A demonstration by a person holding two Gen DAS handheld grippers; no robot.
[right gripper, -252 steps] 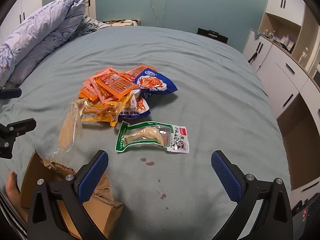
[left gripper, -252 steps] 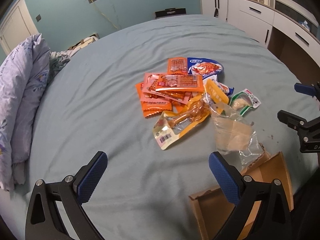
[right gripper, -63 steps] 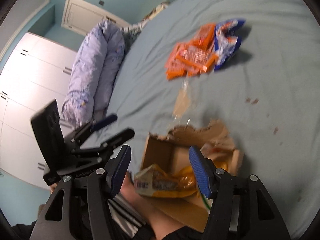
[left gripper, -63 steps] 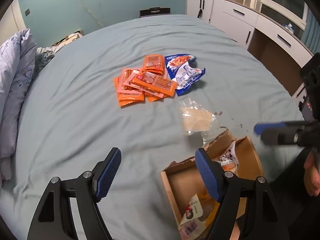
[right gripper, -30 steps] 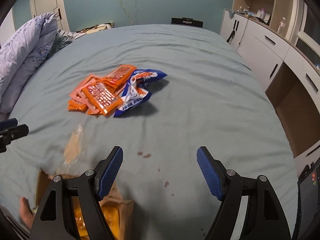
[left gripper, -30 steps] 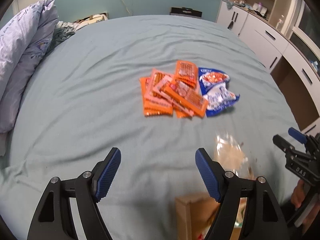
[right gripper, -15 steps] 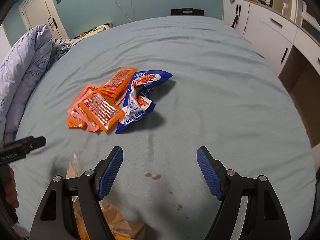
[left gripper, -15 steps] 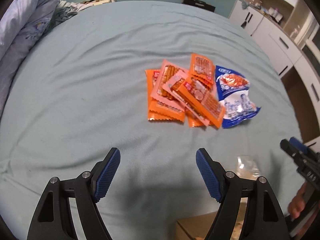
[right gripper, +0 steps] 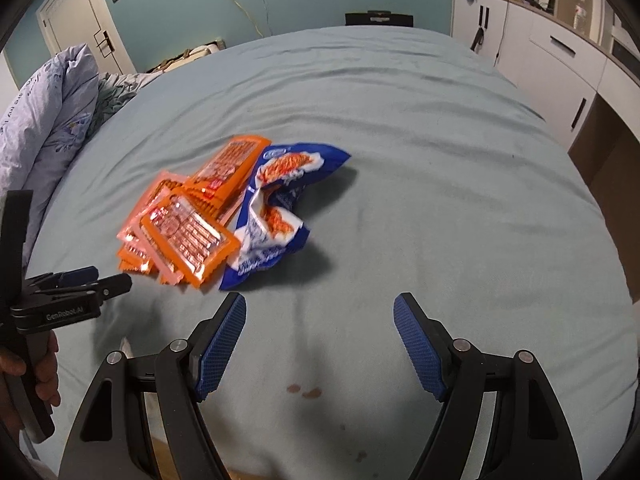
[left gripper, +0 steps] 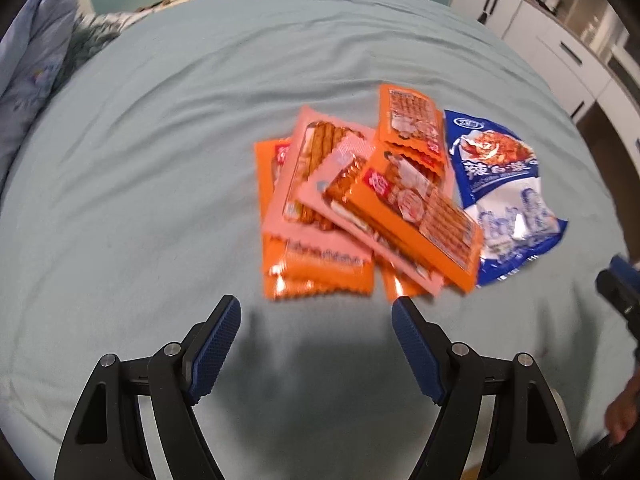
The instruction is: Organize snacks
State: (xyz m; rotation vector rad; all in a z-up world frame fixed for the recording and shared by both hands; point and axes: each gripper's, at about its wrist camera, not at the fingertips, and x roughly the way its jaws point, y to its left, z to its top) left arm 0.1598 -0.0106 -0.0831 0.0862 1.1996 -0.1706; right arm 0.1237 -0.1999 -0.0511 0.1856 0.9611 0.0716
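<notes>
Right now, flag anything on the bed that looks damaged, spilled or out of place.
The blue snack bag lies crumpled and twisted beside the orange packets. Small reddish-brown stains spot the bedsheet between the right gripper's fingers.

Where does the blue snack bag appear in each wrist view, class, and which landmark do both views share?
Left wrist: blue snack bag lies right of centre, on the right edge of the pile.
Right wrist: it lies just left of centre, again right of the pile.
Shared landmark: the top orange sausage packet beside it.
</notes>
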